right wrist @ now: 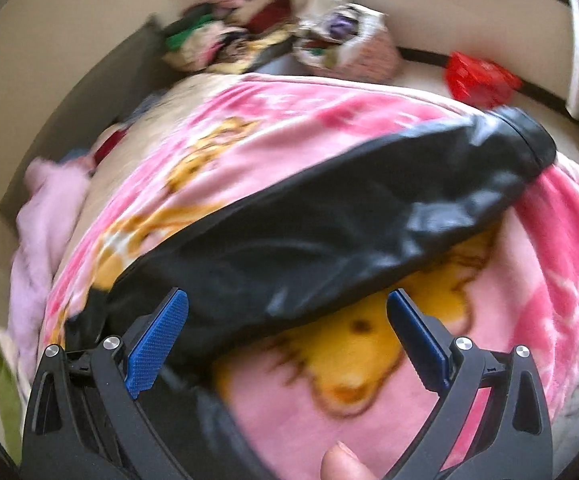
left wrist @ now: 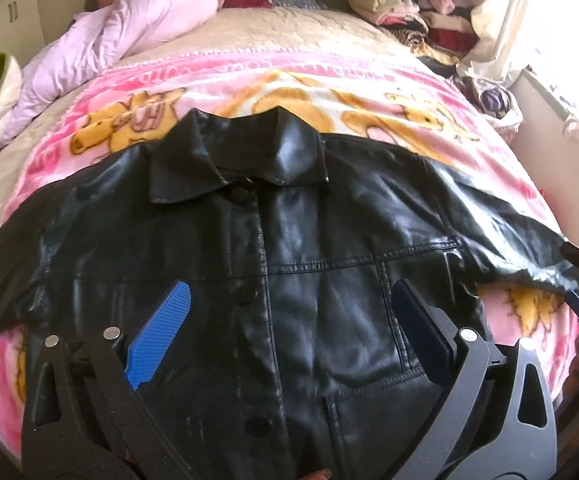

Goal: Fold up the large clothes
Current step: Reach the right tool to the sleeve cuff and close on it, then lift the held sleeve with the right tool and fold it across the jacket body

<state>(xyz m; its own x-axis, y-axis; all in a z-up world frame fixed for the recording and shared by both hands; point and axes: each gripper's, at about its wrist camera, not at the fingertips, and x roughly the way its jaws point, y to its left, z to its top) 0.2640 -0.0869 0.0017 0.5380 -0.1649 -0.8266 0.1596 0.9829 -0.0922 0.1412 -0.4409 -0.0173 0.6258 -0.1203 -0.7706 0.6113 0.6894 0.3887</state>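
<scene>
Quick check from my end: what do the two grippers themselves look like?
Both look alike. The left gripper and the right gripper each have two black, angular plastic arms with triangular cut-outs and round silver pins at the joints. Each finger carries a flat blue pad with a fine ridged texture. No cables or markings show. A bare fingertip is visible; no sleeve.

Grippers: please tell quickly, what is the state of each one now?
Left gripper: open, holding nothing, above the black jacket.
Right gripper: open, holding nothing, at the jacket sleeve.

One black jacket [left wrist: 289,240] — one pink blanket [left wrist: 369,92] — two grippers [left wrist: 287,300]
</scene>
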